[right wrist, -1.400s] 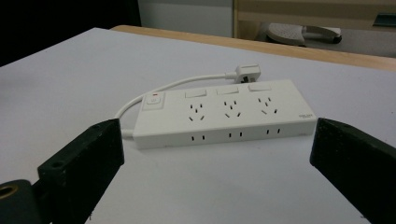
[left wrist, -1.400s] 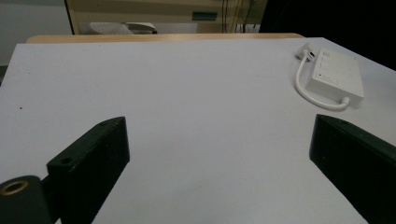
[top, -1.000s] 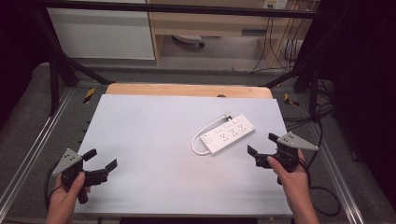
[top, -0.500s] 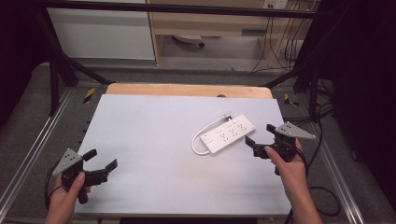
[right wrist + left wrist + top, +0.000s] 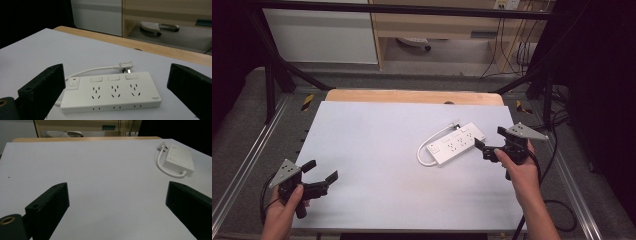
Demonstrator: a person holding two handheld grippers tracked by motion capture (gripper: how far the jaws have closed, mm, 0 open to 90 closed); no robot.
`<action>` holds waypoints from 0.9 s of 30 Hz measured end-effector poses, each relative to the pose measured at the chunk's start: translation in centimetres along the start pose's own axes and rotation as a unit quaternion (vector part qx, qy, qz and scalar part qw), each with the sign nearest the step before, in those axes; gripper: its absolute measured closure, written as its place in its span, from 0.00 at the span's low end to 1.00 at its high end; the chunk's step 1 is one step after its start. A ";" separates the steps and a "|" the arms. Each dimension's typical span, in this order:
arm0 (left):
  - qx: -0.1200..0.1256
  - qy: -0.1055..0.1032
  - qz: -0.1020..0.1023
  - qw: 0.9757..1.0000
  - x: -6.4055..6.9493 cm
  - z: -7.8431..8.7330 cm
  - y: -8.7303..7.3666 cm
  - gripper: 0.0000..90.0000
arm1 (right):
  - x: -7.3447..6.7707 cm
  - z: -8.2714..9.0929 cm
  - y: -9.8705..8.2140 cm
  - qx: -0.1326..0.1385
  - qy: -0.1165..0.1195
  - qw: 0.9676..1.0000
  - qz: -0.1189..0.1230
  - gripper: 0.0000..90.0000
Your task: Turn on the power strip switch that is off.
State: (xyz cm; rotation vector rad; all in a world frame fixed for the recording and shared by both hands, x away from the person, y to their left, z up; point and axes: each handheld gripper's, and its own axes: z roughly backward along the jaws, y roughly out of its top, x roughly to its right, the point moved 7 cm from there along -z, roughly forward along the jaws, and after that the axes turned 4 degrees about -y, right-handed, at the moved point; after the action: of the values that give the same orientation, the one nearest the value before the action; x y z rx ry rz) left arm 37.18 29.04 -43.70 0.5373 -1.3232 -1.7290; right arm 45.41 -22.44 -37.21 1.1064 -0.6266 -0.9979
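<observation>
High view, right claw [image 5: 492, 139] apart beside power strip [image 5: 456, 145] near table [image 5: 377, 135] right edge, left claw [image 5: 321, 171] apart, well clear.

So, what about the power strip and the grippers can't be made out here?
- Power strip: logo too small to read, right gripper view.
- Its far edge, left gripper view: cut off by the frame.
- Right gripper: whether a jaw touches the strip, high view; too small.
- Plug: prongs hidden behind the strip.

Looks like a lab recording rig. White table [image 5: 377, 150] boxed in by a black metal frame [image 5: 272, 75], loose cables [image 5: 504, 47] along the back wall.
</observation>
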 end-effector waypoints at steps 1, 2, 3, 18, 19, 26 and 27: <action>0.001 0.000 0.001 1.000 0.0 0.0 0.0 0.06 | 0.1 -0.1 0.1 -0.001 -0.001 1.000 0.000 0.02; 0.001 0.000 0.001 1.000 0.0 0.0 0.0 0.06 | 0.2 -0.2 0.1 -0.002 0.000 1.000 0.000 0.02; 0.001 0.000 0.001 1.000 0.0 0.0 0.0 0.06 | 0.2 -0.3 0.2 -0.003 -0.001 1.000 -0.002 0.02; -0.001 0.000 0.000 1.000 0.0 -0.1 -0.1 0.06 | 1.2 -1.9 1.0 -0.003 -0.015 1.000 -0.003 0.03; -0.001 0.000 0.000 1.000 0.0 -0.1 -0.1 0.06 | 1.2 -2.0 1.0 -0.004 -0.016 1.000 -0.002 0.03; -0.002 0.000 -0.001 1.000 0.0 -0.1 -0.1 0.06 | 1.2 -2.8 1.1 -0.007 -0.019 1.000 -0.007 0.04; -0.002 0.000 -0.001 1.000 0.0 -0.1 -0.1 0.06 | 1.2 -2.9 1.0 -0.008 -0.020 1.000 -0.007 0.04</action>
State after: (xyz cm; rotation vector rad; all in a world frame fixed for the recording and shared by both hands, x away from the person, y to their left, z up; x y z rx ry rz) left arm 37.25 28.97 -43.82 0.5359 -1.3200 -1.7328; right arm 48.69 -22.12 -37.33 1.0810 -0.6435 -1.0377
